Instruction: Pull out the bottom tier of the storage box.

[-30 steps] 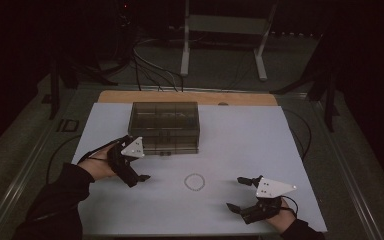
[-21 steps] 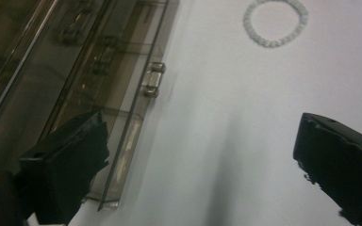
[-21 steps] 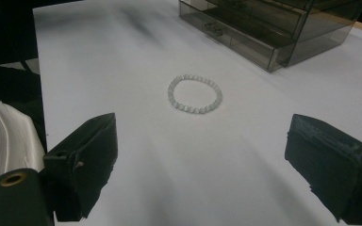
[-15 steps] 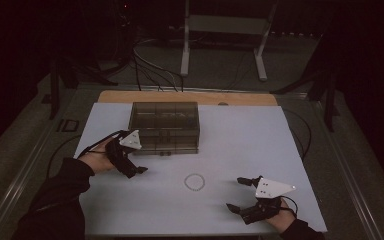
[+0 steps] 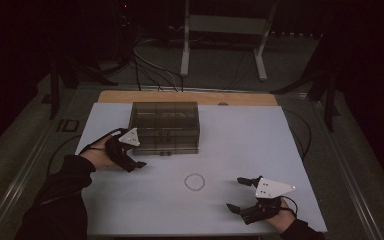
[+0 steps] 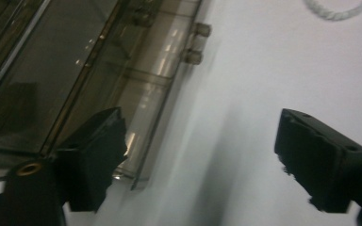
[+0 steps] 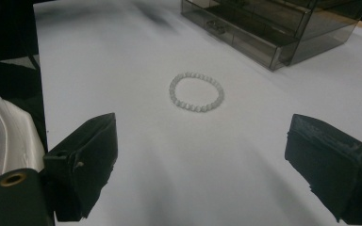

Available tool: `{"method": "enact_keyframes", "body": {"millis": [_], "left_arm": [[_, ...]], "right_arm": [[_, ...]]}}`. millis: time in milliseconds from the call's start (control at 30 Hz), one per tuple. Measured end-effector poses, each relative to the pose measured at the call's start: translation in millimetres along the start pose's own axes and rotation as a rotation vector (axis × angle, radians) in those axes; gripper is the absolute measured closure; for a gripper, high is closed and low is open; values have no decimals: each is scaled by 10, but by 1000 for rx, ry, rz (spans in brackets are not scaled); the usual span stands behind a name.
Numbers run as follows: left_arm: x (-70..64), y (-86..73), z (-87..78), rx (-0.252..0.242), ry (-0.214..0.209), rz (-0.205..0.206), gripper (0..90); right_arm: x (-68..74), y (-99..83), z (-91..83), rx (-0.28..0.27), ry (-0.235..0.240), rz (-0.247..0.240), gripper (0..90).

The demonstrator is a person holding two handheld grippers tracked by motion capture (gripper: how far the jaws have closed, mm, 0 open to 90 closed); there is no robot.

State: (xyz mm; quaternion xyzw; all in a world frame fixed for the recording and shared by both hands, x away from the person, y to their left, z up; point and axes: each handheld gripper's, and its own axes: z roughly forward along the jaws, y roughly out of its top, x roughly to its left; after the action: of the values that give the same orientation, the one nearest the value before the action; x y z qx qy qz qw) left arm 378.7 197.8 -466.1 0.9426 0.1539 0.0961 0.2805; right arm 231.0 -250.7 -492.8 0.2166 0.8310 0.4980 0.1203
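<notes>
I judged the work to be at its opening step: getting a drawer of the smoked plastic drawer box (image 5: 165,127) open so that the bead bracelet (image 5: 195,181) could go in. My left gripper (image 5: 136,164) was at the box's front left corner, jaws spread wide and holding nothing; in the left gripper view one jaw stood against the bottom drawer's front edge while the other hung over bare white mat (image 6: 264,70). The drawer knobs (image 6: 195,43) sat farther along the box front from that jaw, so I thought the next move called for sliding along the front until the jaws straddled a knob, then closing and pulling straight out from the box. My right gripper (image 5: 240,194) rested well out in front of the box and to its right side, jaws likewise apart and empty, pointed toward the bracelet, which lay flat on the mat in front of the box, apart from it and from both grippers. Every drawer looked shut. In front of the box the mat was open, room enough for a drawer to travel without reaching the bracelet, I reckoned. To the box's right the mat also ran bare; behind the box a wooden strip (image 5: 130,96) marked the table's far edge.
</notes>
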Motion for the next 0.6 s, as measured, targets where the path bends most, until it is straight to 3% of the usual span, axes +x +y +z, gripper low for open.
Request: {"method": "enact_keyframes", "body": {"millis": [167,300,467,600], "left_arm": [[51,-21,30,-11,45,16,331],[85,-26,68,11,72,40,394],[111,-36,134,39,52,74,494],[137,-25,169,55,61,84,551]], "right_arm": [[-1,1,-5,-5,0,0,99],[3,8,-8,-10,5,-2,98],[3,11,-16,-15,5,0,99],[2,7,-13,-10,6,-3,99]]}}
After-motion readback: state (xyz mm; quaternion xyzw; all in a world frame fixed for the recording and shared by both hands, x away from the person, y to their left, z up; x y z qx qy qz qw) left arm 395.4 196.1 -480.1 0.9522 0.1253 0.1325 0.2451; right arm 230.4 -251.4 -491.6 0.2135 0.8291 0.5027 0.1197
